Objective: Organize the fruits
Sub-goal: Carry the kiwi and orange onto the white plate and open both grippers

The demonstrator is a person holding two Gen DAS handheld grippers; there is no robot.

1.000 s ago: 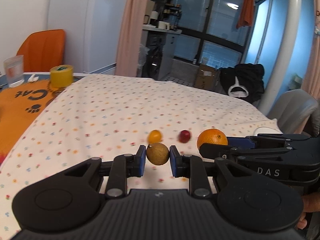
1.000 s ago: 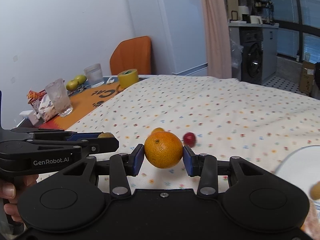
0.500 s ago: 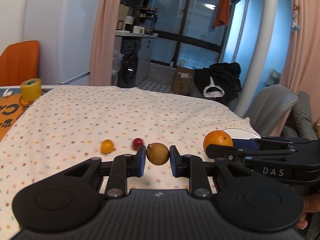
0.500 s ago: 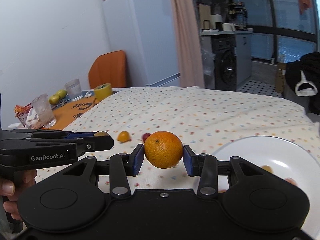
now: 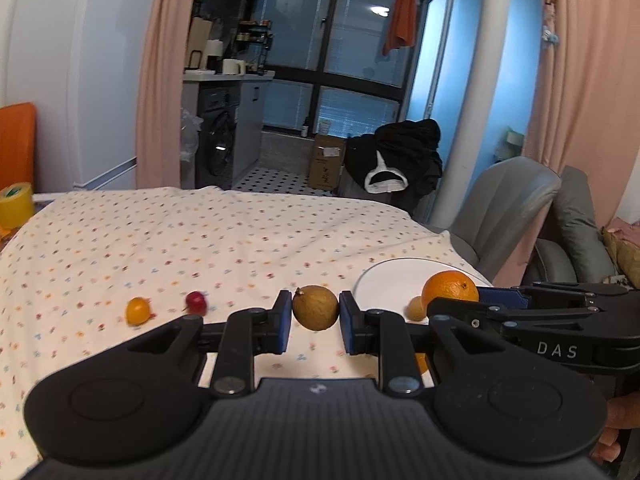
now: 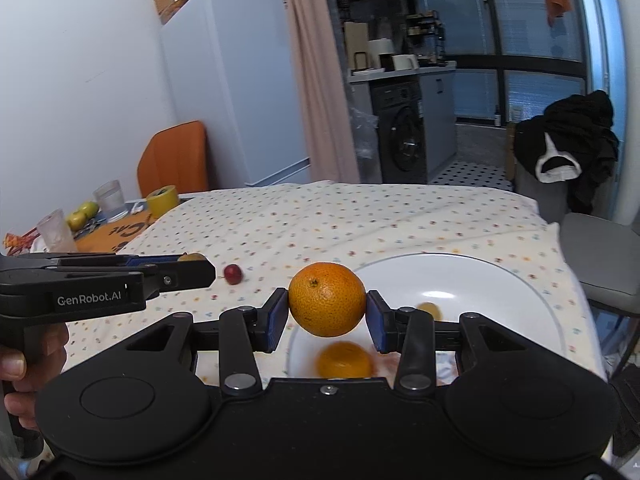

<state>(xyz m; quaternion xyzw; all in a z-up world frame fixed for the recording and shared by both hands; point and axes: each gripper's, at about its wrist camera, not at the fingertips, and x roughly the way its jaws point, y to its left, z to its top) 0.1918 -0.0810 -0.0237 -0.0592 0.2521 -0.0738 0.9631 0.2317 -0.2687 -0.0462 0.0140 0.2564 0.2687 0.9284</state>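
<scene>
Our right gripper (image 6: pixel 327 312) clamps an orange (image 6: pixel 326 299) above the white plate (image 6: pixel 500 280), our left gripper (image 5: pixel 315 320) pinches a brown fruit (image 5: pixel 315 307) beside it, a red fruit (image 5: pixel 195 301) farther off

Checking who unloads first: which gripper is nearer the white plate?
Right. The right gripper holds its orange over the white plate; the left gripper, holding a brown fruit, is above the tablecloth beside the plate's left rim.
</scene>
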